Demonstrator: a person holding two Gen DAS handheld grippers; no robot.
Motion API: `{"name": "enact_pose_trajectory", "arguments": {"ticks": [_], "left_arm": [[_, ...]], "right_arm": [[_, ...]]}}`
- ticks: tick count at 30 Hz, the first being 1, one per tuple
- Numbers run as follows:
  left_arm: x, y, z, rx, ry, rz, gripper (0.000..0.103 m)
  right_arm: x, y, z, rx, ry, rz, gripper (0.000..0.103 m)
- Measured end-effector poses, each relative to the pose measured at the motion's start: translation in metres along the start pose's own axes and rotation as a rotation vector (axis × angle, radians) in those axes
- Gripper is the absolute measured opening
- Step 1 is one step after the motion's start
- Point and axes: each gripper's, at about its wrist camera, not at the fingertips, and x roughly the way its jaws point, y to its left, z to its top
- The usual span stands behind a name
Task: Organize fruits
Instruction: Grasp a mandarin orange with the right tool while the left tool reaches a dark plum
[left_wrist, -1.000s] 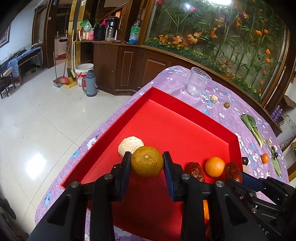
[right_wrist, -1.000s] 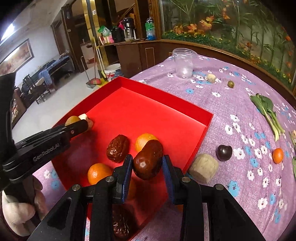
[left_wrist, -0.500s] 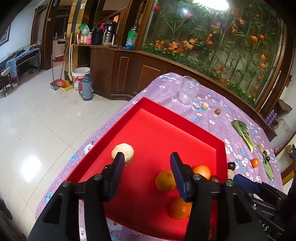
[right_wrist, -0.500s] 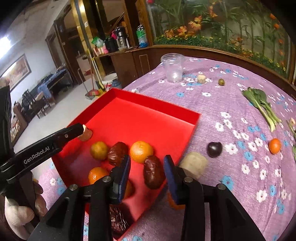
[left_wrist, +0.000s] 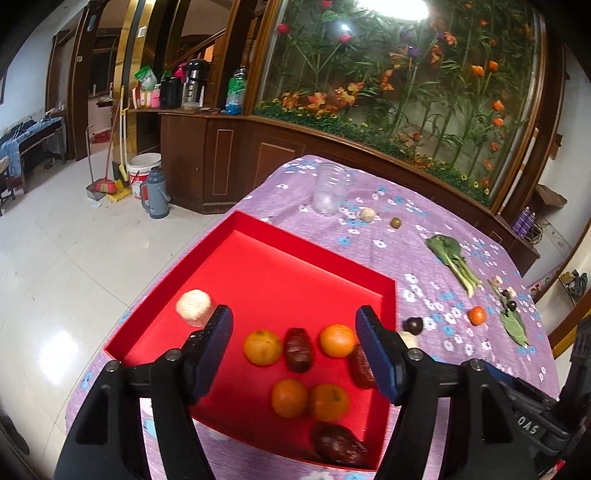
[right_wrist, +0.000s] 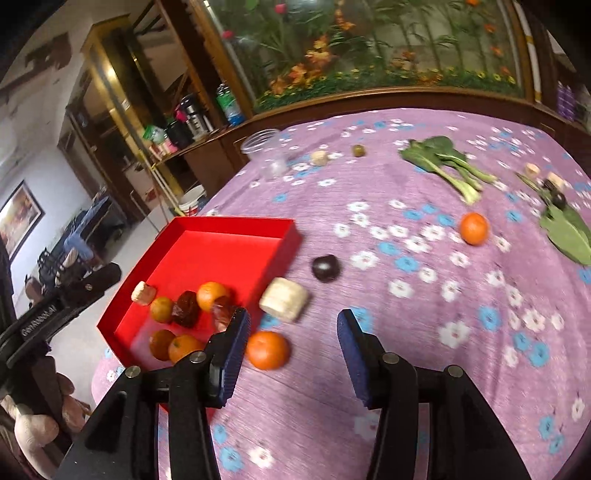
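Released orange (left_wrist: 262, 347) lies in tray (left_wrist: 317, 254) below left gripper (left_wrist: 295, 343), jaws just spread apart, empty

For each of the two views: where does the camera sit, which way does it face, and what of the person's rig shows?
Left wrist: behind the left tongs, looking down into the red tray; open blue pads frame the fruit.
Right wrist: behind the right tongs, facing the purple tablecloth beside the tray; the other tongs show at left.
Shared: tray, clear cup, leafy green.

White "OAS" on right hand-held gripper (left_wrist: 532, 421), other lettering too blurred
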Motion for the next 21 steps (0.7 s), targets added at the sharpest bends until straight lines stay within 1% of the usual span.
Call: {"name": "enact_pose_trajectory", "arguments": {"ticks": [3,8,10,15,19,20,21], "left_arm": [[-0.003,-0.011,-0.002,0.015,0.001,-0.014,0.069],[-0.003,-0.019,-0.005,0.031,0.014,-0.031,0.069],[-0.002,-0.02,-0.005,0.031,0.02,-0.032,0.069],[0.005,-0.019,-0.007,0.025,0.04,-0.033,0.069],[0.011,-0.023,-0.008,0.033,0.054,-0.036,0.069],[0.013,-0.024,-0.008,0.035,0.059,-0.037,0.069],[0.014,-0.025,-0.008,0.037,0.062,-0.037,0.069]], "right_arm": [[-0.001,-0.005,-0.006,-0.02,0.019,-0.004,0.054],[0.021,0.007,-0.019,-0.139,0.11,0.018,0.054],[0.028,0.012,-0.023,-0.179,0.131,0.02,0.054],[0.046,0.027,-0.027,-0.313,0.144,-0.004,0.054],[0.06,0.035,-0.028,-0.371,0.164,-0.008,0.054],[0.064,0.036,-0.028,-0.381,0.166,-0.013,0.052],[0.066,0.038,-0.028,-0.385,0.167,-0.014,0.048]]}}
